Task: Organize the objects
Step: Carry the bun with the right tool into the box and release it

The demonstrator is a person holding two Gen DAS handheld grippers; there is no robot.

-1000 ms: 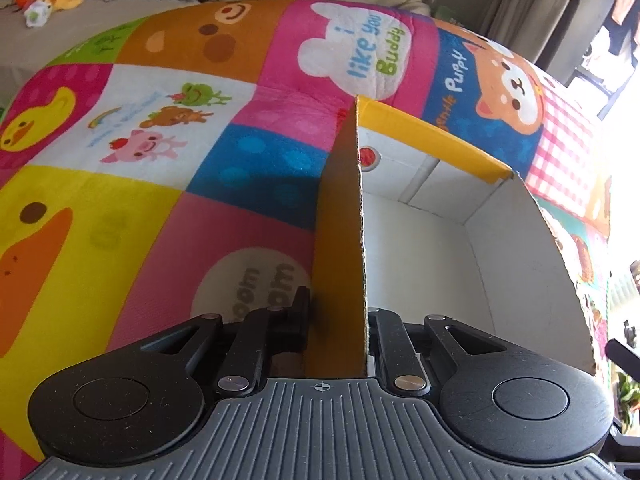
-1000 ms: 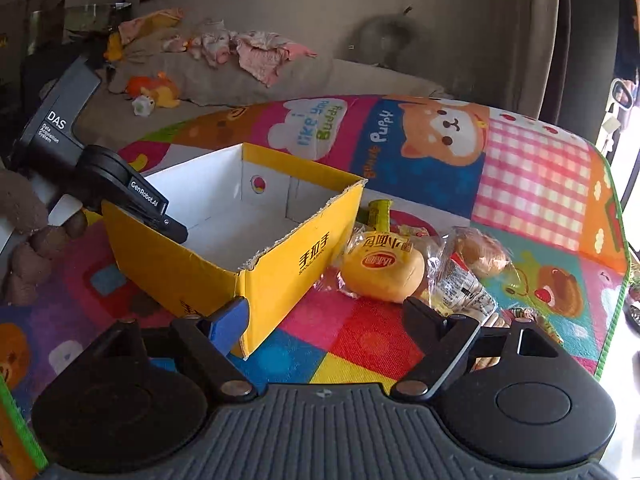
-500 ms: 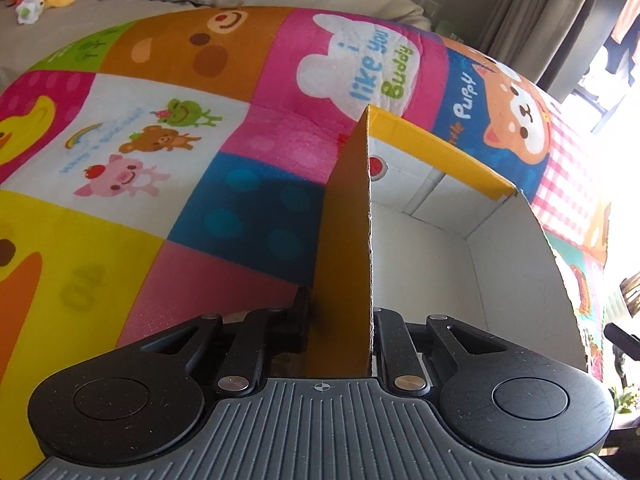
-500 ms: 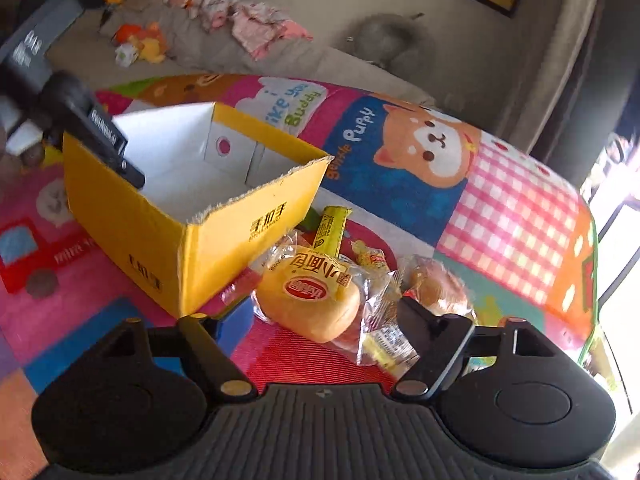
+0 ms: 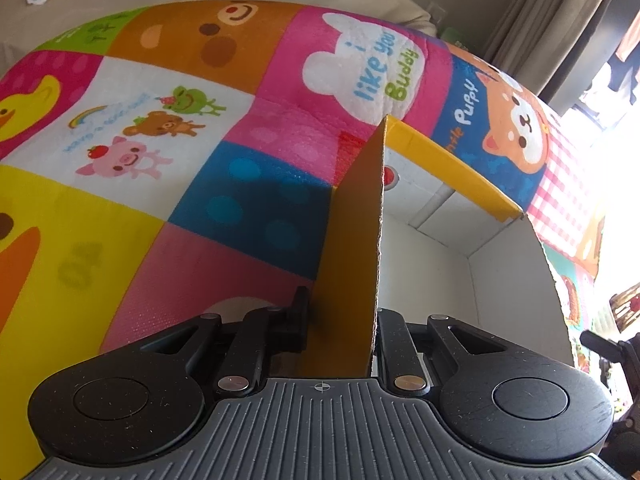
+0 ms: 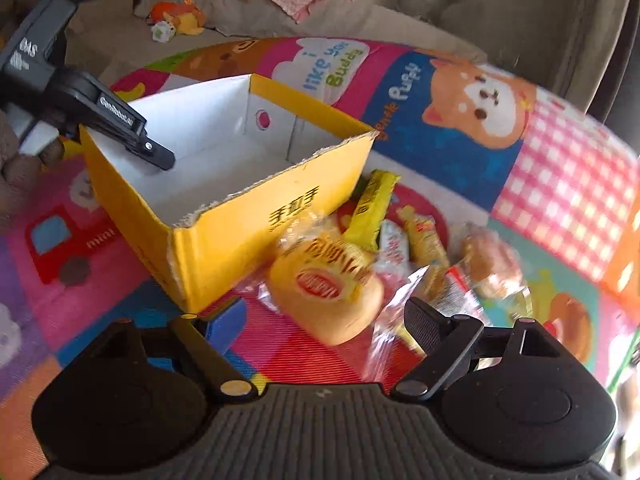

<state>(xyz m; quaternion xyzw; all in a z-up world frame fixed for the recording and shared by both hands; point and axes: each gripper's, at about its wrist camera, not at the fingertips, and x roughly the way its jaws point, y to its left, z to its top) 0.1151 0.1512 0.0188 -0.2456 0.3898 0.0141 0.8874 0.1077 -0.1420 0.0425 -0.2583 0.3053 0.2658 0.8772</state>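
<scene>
In the left wrist view, we have the left gripper (image 5: 340, 320) pinching one wall of the yellow cardboard box (image 5: 352, 248), one finger on the outside and one inside against the white lining. We judge this grip is there to steady the box so it does not slide on the play mat (image 5: 132, 240) while snacks are dropped in. The box looks empty inside and stands away from the mat's edges, on the pink and blue squares.

In the right wrist view, our right gripper (image 6: 320, 320) hangs with its fingers spread wide, nothing pressed between them, aimed down at the wrapped round bun (image 6: 324, 288) that lies on the mat, touching the box's near wall. Behind it we see a yellow snack bar (image 6: 370, 208) leaning on that wall, small packets (image 6: 424, 240) and another wrapped pastry (image 6: 488, 264), the last blurred. The left gripper (image 6: 120, 128) shows at the box's far-left rim. The wide spread suits the bun's bulk, we think.
</scene>
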